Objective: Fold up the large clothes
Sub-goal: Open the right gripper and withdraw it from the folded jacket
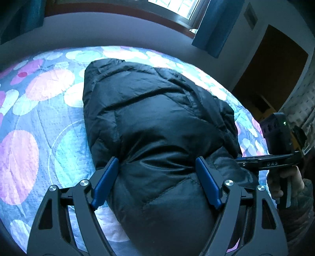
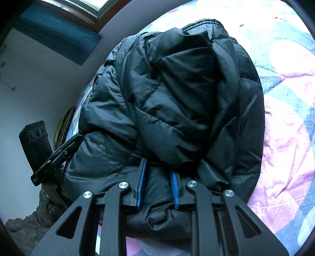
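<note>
We're looking down on the bed (image 1: 25, 157), its quilt covered in pink, white and pale blue circles, filling most of both frames. Lying on it is the black puffer jacket (image 1: 157, 118), bundled up in the middle of the left wrist view and running from the upper centre down to the bottom edge; in the right wrist view it fills the centre, with a ribbed edge at the top.

Upper right in the left wrist view we have a window (image 1: 177, 7) with a blue curtain (image 1: 212, 29), and a dark doorway (image 1: 275, 78) at the right edge.

Now the left hand-held gripper (image 1: 157, 171), bottom centre: its jaws stand wide, one blue pad (image 1: 106, 183) on each side of a thick bulge of jacket, and we can't tell whether they press it or merely straddle it.

The right hand-held gripper (image 2: 158, 183), bottom centre of its own view, is nearly closed, its blue pads pinching a fold of the jacket's near edge. A hand (image 1: 283, 183) grips its handle at the right edge of the left view.
</note>
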`<state>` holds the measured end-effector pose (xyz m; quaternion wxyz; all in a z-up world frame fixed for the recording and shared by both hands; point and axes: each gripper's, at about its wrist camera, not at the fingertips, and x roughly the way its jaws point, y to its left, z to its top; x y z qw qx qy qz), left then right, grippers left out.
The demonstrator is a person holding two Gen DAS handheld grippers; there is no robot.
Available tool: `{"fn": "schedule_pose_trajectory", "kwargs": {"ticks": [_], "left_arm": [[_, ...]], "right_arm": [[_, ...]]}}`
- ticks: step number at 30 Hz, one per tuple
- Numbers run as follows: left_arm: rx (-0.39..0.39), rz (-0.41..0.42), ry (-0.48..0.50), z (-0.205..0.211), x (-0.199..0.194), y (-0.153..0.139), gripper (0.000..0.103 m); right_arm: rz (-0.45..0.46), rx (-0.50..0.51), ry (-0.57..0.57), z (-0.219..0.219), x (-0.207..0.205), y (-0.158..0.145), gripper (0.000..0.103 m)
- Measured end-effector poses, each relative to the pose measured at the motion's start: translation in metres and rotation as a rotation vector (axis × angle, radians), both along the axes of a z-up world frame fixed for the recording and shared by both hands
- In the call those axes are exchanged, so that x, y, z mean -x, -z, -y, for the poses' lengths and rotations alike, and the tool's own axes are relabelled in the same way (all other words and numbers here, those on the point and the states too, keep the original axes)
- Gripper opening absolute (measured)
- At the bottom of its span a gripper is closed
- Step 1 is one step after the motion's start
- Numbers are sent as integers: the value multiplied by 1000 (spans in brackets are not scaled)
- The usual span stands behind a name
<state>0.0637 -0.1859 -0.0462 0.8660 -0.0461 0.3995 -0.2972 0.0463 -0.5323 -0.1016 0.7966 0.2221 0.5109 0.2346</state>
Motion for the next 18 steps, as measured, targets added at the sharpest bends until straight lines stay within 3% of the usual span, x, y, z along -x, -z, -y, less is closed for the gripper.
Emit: {"fn": "schedule_pose_trajectory", "kwargs": {"ticks": [5, 9, 14, 18], "left_arm": [[27, 18, 6, -7, 7, -16, 79], [40, 49, 2, -14, 6, -26, 79], [30, 39, -18, -17, -16, -25, 79], [46, 16, -34, -13, -36, -24, 79]], "right_arm": [[29, 23, 6, -1, 13, -14, 27], [34, 30, -6, -2, 21, -33, 38], [115, 55, 10, 5, 27, -69, 50], [165, 65, 36, 10, 6, -87, 51]]}}
